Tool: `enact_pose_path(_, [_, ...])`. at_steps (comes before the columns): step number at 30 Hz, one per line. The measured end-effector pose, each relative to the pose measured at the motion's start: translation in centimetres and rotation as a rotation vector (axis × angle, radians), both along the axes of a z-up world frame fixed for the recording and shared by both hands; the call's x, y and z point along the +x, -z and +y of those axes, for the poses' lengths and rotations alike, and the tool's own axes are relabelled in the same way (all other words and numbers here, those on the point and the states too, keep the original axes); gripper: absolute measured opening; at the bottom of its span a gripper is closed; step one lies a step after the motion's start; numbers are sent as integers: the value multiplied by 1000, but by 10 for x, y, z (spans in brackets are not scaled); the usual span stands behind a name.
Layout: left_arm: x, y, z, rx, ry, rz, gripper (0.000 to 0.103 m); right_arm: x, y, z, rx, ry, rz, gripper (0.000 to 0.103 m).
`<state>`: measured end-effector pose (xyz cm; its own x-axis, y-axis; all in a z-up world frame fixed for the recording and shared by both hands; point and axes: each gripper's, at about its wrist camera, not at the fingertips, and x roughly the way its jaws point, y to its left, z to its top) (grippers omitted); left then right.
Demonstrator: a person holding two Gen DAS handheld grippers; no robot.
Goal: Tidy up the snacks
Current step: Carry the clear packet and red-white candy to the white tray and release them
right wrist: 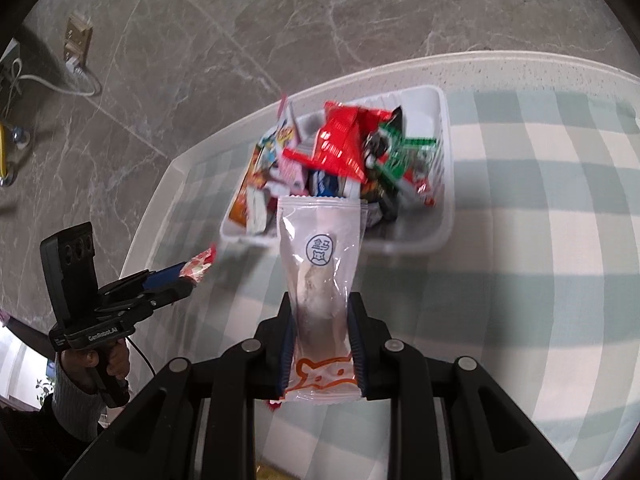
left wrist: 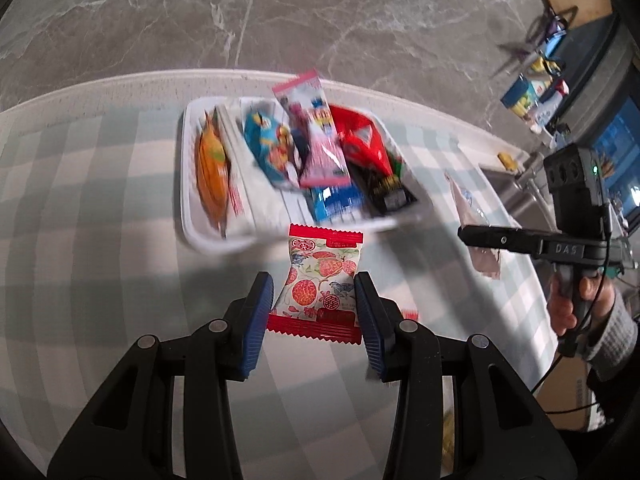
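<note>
Holding one snack in each hand, you have the left gripper (left wrist: 314, 308) with its fingers clamped on a red flowered packet (left wrist: 320, 280) and the right gripper (right wrist: 322, 344) clamped on a long clear packet (right wrist: 320, 264), both above the checked counter (left wrist: 100, 240) on the near side of the white tray (left wrist: 186, 200). Both wrappers look light, soft and slippery, so they may crumple or slide. Judge your grip by the sealed ends or mid-body, not the filling.
</note>
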<state>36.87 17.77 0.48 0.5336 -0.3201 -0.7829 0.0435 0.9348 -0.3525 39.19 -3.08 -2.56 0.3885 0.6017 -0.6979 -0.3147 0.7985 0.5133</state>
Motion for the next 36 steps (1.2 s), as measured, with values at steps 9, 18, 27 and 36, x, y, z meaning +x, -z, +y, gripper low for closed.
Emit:
enact_pose_path(9, [65, -9, 18, -25, -49, -12, 39, 54, -3, -14, 10, 53, -12, 27])
enact_pose_path(18, [120, -5, 35, -48, -107, -13, 39, 103, -2, -16, -2, 61, -20, 27])
enact_pose_path(27, [147, 8, 45, -76, -161, 3, 39, 135, 7, -12, -25, 49, -12, 27])
enact_pose_path(36, [155, 20, 40, -61, -184, 6, 40, 145, 13, -5, -98, 54, -16, 38])
